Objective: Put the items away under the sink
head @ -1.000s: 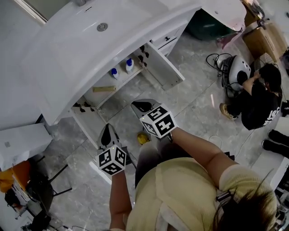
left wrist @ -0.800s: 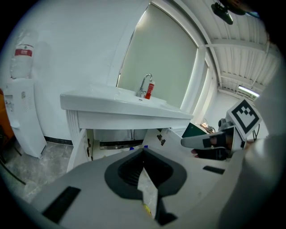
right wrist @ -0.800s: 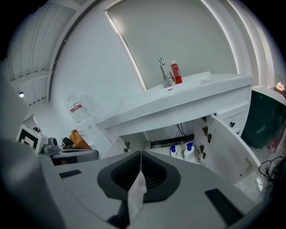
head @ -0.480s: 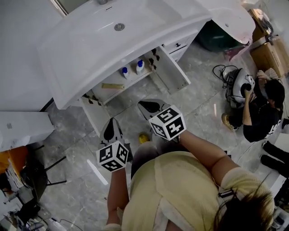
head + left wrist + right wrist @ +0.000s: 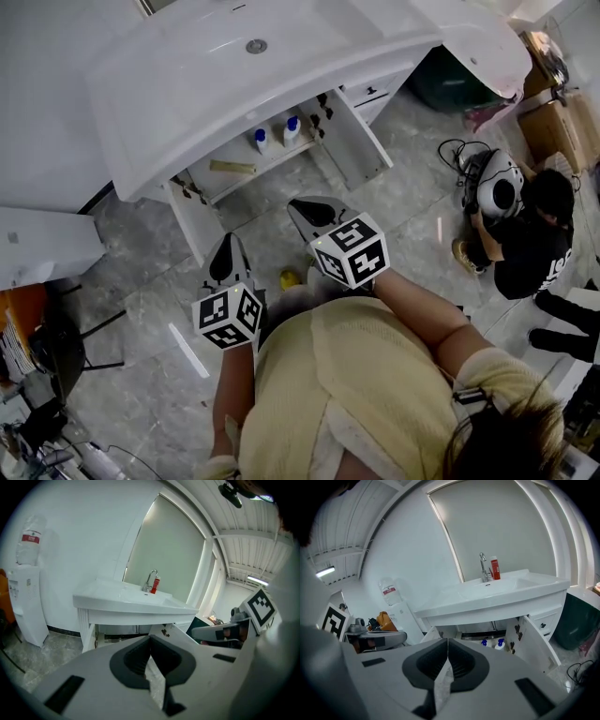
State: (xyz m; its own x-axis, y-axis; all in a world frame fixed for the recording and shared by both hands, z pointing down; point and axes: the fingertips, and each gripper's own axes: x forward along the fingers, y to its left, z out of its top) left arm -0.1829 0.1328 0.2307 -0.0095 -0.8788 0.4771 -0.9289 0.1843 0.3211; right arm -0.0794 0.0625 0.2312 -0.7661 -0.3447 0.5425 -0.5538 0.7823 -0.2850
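Note:
The white sink cabinet stands with both doors open. Inside, two white bottles with blue caps stand on the shelf, and a flat tan item lies to their left. The bottles also show in the right gripper view. A small yellow object lies on the floor between my grippers. My left gripper is shut and empty, pointing at the cabinet from well back. My right gripper is also shut and empty, a little nearer the open right door.
A person sits on the floor at the right beside a white device with cables. Cardboard boxes and a dark green bin are behind. A water dispenser stands left of the sink, a black chair nearby. A red bottle stands by the faucet.
The cabinet has slid up and right in the head view. Both grippers stay shut and keep about the same spacing. The seated person has shifted posture.

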